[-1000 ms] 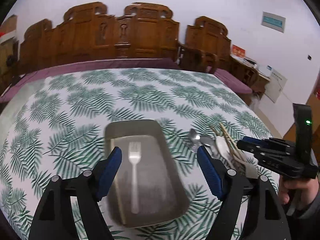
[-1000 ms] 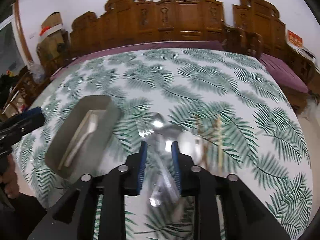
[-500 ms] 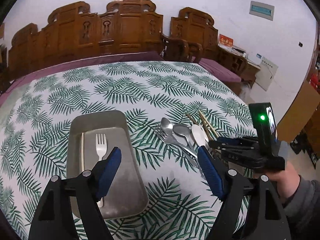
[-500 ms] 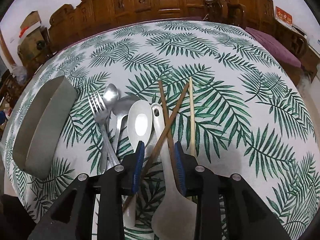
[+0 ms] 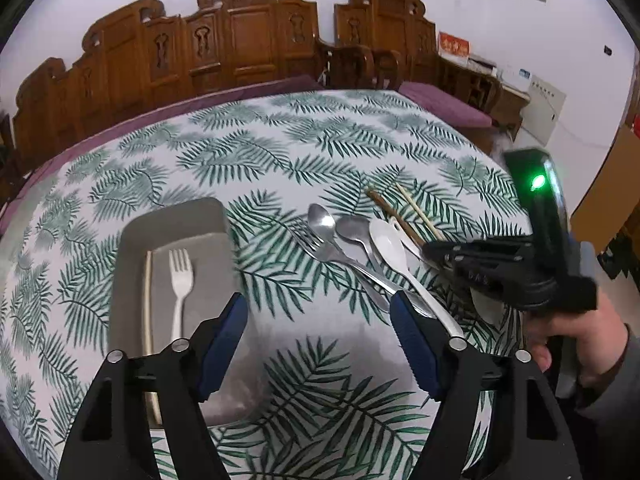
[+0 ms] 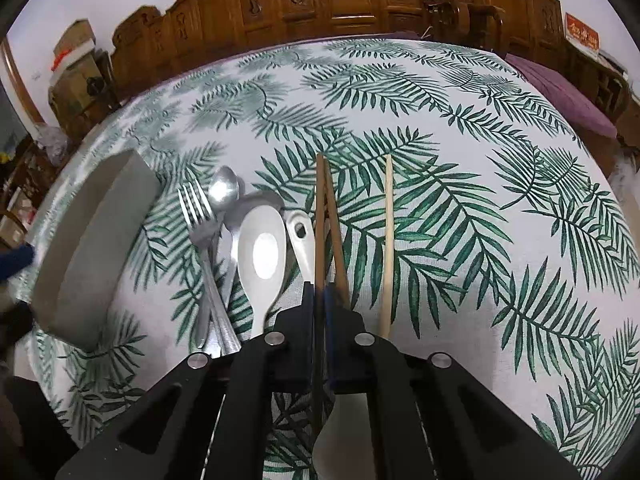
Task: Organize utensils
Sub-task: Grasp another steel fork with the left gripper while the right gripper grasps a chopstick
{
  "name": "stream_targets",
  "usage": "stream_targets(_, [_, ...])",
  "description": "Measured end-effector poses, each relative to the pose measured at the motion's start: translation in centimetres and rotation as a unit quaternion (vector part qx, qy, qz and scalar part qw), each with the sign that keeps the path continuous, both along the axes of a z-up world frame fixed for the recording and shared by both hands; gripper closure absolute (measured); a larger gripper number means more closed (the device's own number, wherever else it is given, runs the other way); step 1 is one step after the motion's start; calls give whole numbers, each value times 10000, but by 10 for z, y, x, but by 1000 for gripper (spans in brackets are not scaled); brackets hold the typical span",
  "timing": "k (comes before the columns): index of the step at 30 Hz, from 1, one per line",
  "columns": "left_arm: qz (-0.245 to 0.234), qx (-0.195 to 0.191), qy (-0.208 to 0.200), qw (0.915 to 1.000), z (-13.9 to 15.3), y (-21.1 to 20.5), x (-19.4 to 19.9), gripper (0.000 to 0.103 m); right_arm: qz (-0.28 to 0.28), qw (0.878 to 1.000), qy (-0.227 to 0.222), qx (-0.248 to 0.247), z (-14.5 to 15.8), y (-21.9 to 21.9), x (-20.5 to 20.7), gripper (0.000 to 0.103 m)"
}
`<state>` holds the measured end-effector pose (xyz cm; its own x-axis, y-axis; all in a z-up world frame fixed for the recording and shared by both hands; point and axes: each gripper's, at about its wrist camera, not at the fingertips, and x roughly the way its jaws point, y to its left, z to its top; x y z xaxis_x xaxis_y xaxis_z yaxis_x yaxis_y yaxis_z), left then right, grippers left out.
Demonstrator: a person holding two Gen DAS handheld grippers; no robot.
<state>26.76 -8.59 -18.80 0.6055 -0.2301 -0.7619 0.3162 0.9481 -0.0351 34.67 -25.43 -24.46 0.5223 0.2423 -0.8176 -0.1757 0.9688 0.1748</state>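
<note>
The lower ends of the two dark chopsticks (image 6: 320,216) vanish between and under the closed blue pads of the right gripper (image 6: 319,294), so the exact point of grip cannot be told. Beside that gripper, the pale chopstick (image 6: 388,240) runs behind the gripper body, and the white ladle (image 6: 300,236) passes beneath it. In the left wrist view, the left gripper (image 5: 320,332) covers the near end of the grey tray (image 5: 172,220) and the handle end of the white fork (image 5: 181,276) in it. Right of that tray, the right gripper's fingertips are smeared by blur; the hand (image 5: 576,344) is cut by the frame edge.
</note>
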Motion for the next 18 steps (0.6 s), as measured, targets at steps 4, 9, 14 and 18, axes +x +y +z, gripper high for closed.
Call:
stream_targets(4, [-4, 46, 173, 9998, -10, -11, 9, 39, -80, 9996, -168, 201, 11, -15, -1, 97])
stream_targets(9, [57, -36, 537, 9985, -27, -21, 31, 43, -203, 9988, -236, 385, 14, -34, 0, 97])
stream_targets(14, [122, -64, 810, 9966, -44, -30, 47, 48, -214, 9982, -275, 498, 15, -42, 0, 97])
stream_targets(18, [207, -162, 1056, 9941, -57, -35, 65, 51, -193, 9975, -308, 614, 16, -42, 2, 97])
